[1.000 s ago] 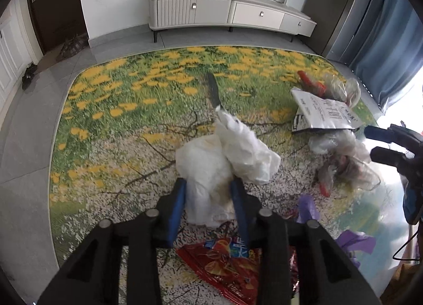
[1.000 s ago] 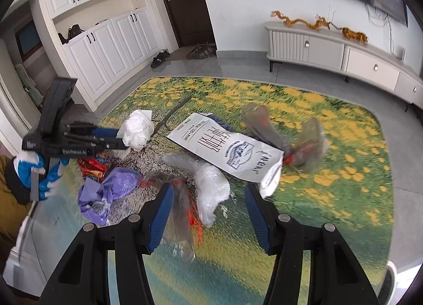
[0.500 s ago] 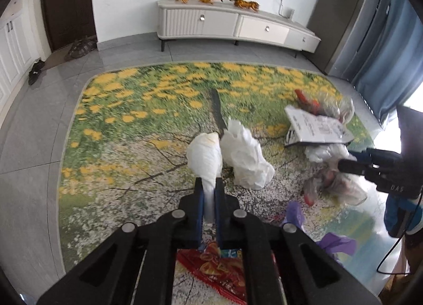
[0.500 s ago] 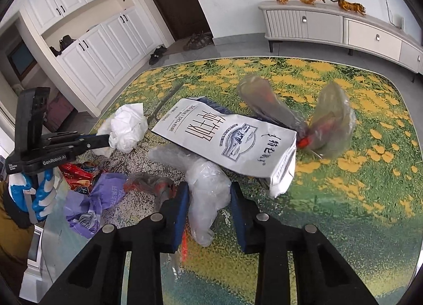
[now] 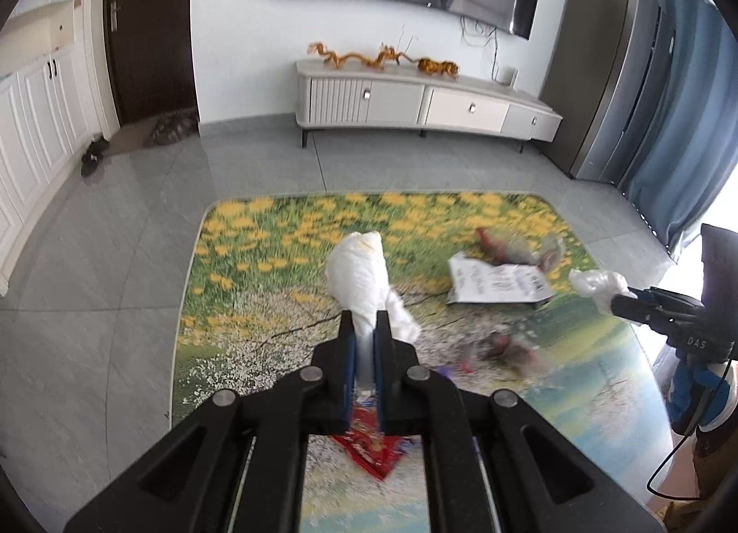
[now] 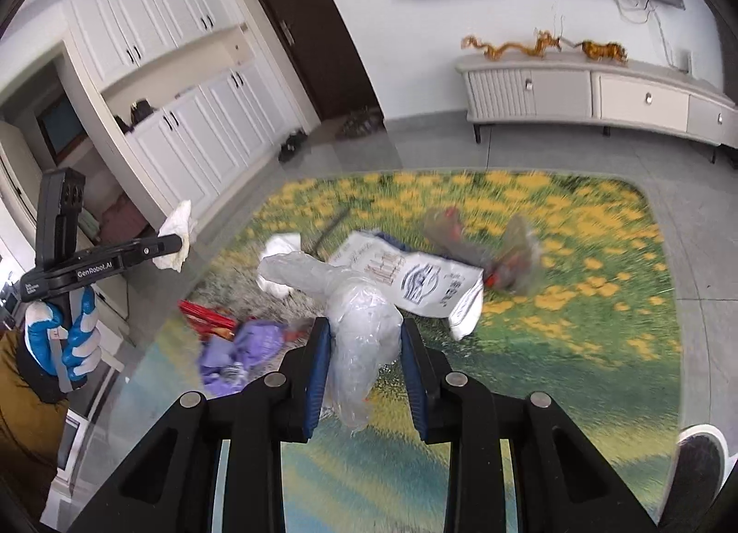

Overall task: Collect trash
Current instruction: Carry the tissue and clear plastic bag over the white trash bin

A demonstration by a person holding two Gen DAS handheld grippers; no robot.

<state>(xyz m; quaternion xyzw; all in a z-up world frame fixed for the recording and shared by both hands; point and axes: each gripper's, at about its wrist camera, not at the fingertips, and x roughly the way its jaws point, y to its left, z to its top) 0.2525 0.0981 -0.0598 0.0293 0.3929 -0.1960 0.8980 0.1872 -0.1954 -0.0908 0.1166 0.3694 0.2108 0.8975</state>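
White crumpled bag (image 5: 357, 277) and clear plastic bag (image 6: 355, 316) are both up off the rug; printed paper pouch (image 6: 415, 277), purple bag (image 6: 240, 348), red wrapper (image 6: 205, 318) lie flat.

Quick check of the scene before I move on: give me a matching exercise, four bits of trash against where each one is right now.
Things:
1. white crumpled bag
2. clear plastic bag
3. purple bag
4. printed white packet

Places:
A. on the rug, beside the red wrapper
B. pinched in the left claw
C. flat on the rug, mid-pile
D. pinched in the right claw

Pairs: 1-B, 2-D, 3-A, 4-C
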